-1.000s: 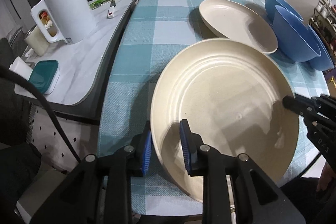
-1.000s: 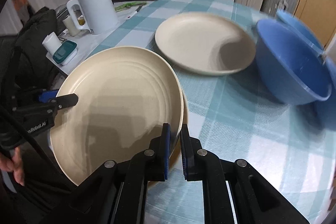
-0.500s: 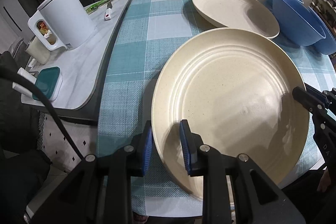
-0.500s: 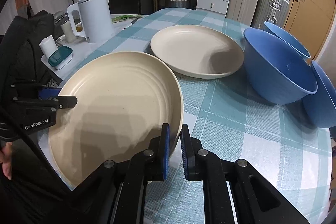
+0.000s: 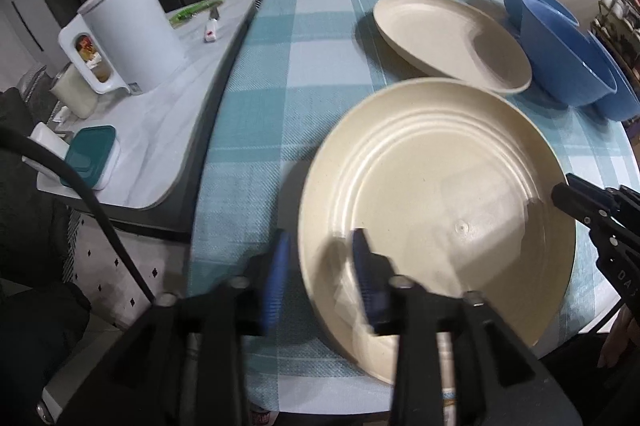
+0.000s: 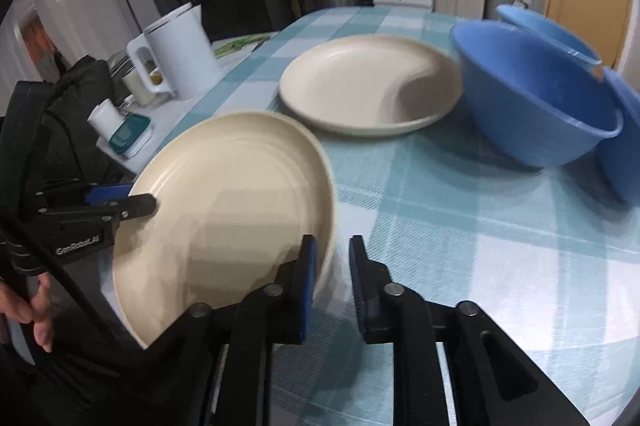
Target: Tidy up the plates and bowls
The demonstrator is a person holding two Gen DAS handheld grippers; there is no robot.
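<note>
A cream plate (image 5: 440,194) lies at the near edge of the checked table (image 5: 312,74); it also shows in the right wrist view (image 6: 232,202). My left gripper (image 5: 320,266) is open, its blue pads spread either side of the plate's near rim. My right gripper (image 6: 332,274) is open too, straddling the opposite rim with a gap. A second cream plate (image 5: 452,38) sits farther back, also in the right wrist view (image 6: 372,86). Blue bowls (image 5: 568,54) stand at the right, seen as well from the right wrist (image 6: 532,98).
A white kettle (image 5: 128,34), a teal-lidded box (image 5: 88,154) and small items sit on a white side counter (image 5: 168,122) left of the table. Drawers and a basket stand beyond the table's far end.
Both grippers have opened and let go of the near plate's rim. The plate has come down from its tilted, lifted pose onto the table.
</note>
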